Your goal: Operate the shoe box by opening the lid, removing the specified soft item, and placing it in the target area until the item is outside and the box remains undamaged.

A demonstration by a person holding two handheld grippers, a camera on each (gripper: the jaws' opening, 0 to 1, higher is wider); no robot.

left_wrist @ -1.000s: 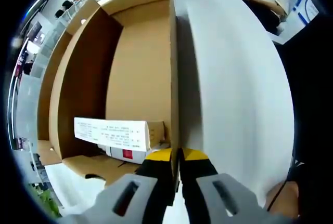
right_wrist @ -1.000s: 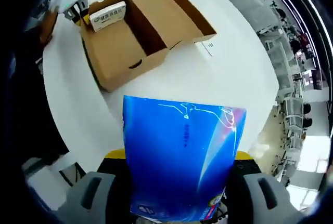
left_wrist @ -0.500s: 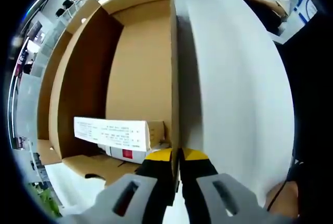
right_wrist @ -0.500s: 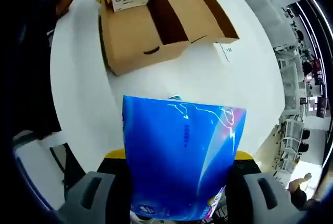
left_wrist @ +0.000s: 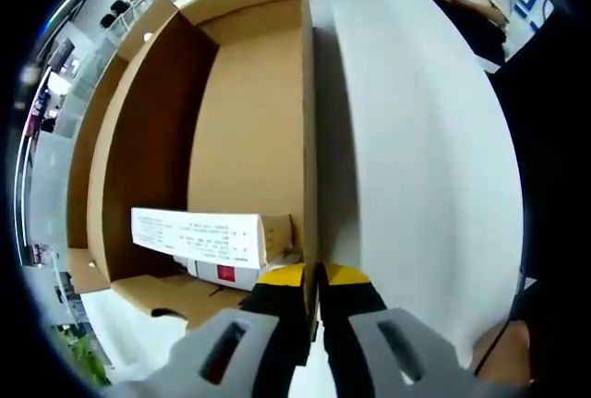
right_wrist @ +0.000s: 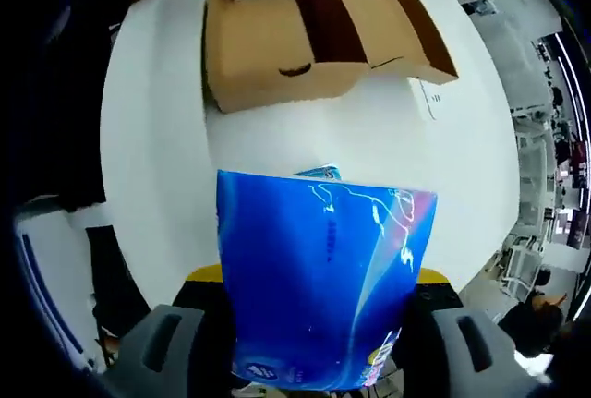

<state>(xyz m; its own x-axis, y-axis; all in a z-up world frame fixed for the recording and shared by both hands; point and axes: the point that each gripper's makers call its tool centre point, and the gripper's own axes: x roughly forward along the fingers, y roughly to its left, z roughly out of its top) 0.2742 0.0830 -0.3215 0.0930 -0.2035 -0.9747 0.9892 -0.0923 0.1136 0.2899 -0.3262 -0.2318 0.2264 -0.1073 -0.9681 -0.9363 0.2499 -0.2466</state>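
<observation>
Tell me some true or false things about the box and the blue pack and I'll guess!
1. The right gripper is holding a blue pack. True.
2. The shoe box has its lid shut. False: the lid is open and you can see inside.
3. The blue pack is still inside the box. False: it is outside, held above the white table.
4. A small white carton with printed text lies inside the box. True.
5. The left gripper is wide open, far from the box. False: it is shut on the box's side wall.
</observation>
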